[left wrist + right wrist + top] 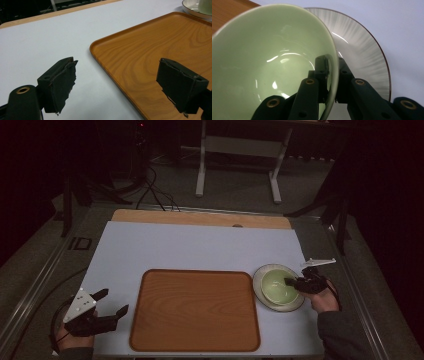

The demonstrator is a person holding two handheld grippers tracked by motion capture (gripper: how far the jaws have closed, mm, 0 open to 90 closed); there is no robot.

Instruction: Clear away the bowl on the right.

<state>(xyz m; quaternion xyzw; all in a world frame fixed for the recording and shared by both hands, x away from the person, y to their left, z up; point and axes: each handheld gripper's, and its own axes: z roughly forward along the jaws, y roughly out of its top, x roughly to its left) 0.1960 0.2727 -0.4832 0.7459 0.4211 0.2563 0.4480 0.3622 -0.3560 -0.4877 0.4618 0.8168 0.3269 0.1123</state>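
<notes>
A pale green bowl (277,287) sits on a white ribbed plate (260,288) to the right of the wooden tray (195,310). My right gripper (294,283) is shut on the bowl's right rim; in the right gripper view one jaw is inside the green bowl (269,62) and the other outside, over the plate (364,52), the gripper (331,72) pinching the wall. My left gripper (114,303) rests open near the tray's left edge, with nothing between the jaws of the gripper (117,82) in its own view.
The tray (150,55) lies bare on a light blue mat (200,245) that covers a wooden tabletop. The plate (197,10) with the bowl peeks in at the far corner of the left gripper view. Dark floor, cables and a table frame lie beyond.
</notes>
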